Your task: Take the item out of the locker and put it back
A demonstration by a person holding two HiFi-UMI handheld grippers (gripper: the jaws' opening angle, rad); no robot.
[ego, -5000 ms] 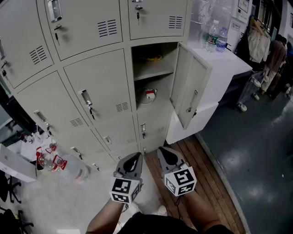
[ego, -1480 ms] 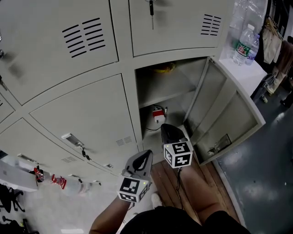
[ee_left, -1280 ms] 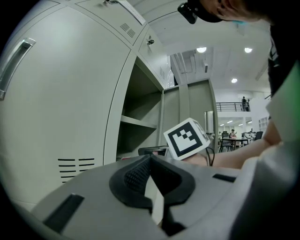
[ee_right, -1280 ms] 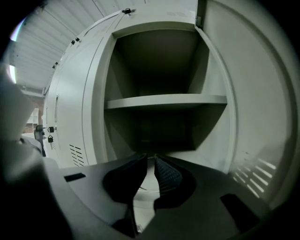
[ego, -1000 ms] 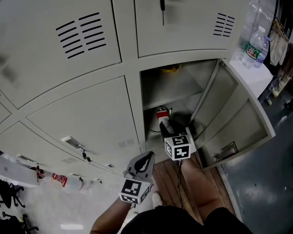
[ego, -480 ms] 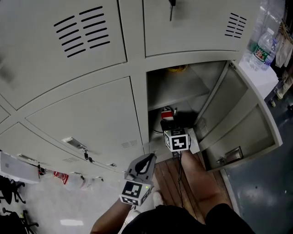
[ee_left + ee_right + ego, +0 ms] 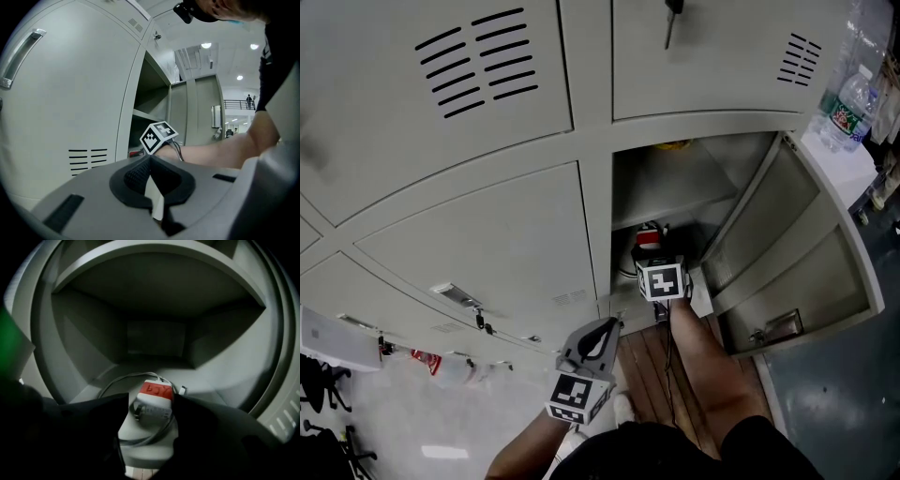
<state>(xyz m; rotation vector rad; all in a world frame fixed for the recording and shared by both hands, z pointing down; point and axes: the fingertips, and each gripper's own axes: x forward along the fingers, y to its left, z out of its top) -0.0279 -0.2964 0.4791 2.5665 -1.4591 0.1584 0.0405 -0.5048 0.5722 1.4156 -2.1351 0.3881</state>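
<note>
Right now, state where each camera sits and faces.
Head view: on the person's head, steeply down at the open locker; shows left hand-held gripper, right hand-held gripper, right forearm.
Left gripper view: behind its own shut jaws, facing the locker; shows right forearm.
Right gripper view: behind its jaws, just opened wider, flanking the charger, facing the lower compartment.
Shared: head and right gripper views show the charger.

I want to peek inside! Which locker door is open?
The locker door at the right, swung wide out, showing a red-and-white item inside. Every other door is shut.
</note>
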